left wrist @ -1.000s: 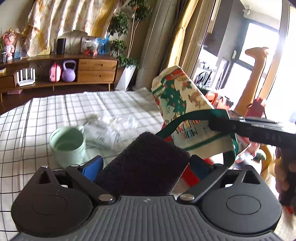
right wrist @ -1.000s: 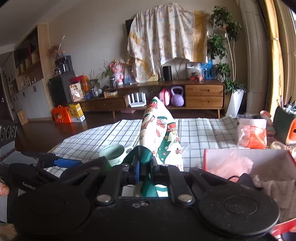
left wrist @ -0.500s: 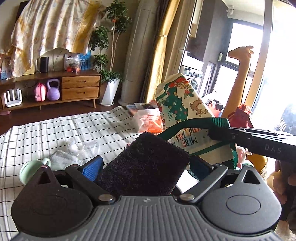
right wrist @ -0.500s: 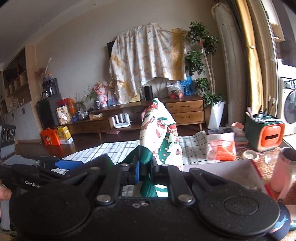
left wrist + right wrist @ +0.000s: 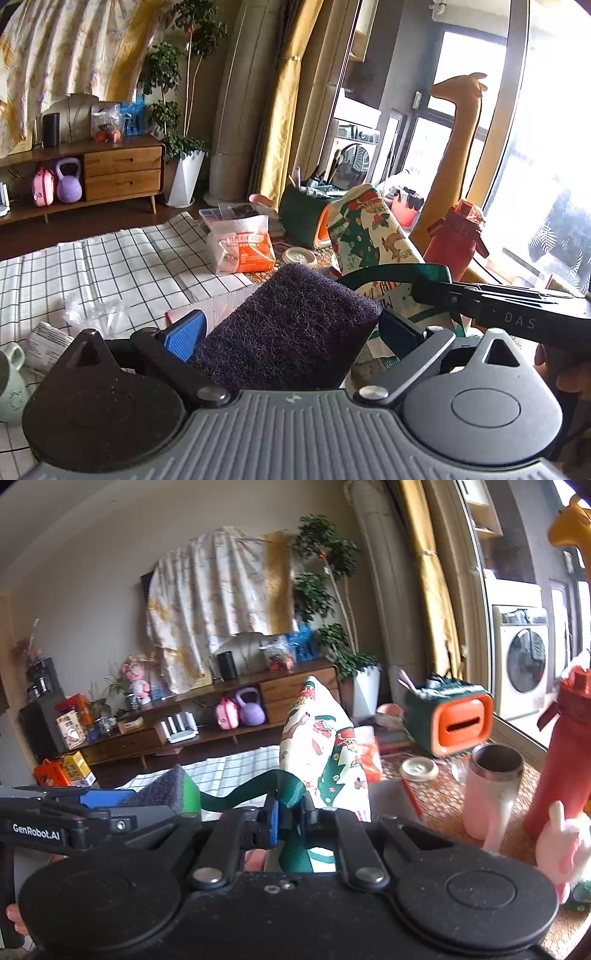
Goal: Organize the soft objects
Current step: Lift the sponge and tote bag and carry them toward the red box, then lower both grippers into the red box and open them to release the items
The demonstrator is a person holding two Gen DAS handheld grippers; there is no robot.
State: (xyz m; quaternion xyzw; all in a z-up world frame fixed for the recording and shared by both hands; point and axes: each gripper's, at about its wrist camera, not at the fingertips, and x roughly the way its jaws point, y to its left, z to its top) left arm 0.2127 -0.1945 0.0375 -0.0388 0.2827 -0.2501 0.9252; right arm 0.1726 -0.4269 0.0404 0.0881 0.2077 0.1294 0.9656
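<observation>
left gripper (image 5: pixel 288 332) squeezing dark scouring sponge (image 5: pixel 295 325); right gripper (image 5: pixel 290 818) pinching green strap (image 5: pixel 291 794) of christmas bag (image 5: pixel 325 746), both held up off bench

Coarse dark scouring sponge (image 5: pixel 291 325); printed cloth bag (image 5: pixel 373 236); checked tablecloth (image 5: pixel 110 266).

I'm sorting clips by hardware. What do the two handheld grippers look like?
Left gripper: ribbed grey body, black round pivots, black linkage arms, blue ridged finger pads, white "GenRobot.AI" lettering along its side. Right gripper: all-black body, silver rivets, blue pads, "DAS" marking.

Checked cloth (image 5: pixel 122 258) under orange packet (image 5: pixel 242 251), mug (image 5: pixel 11 384).
</observation>
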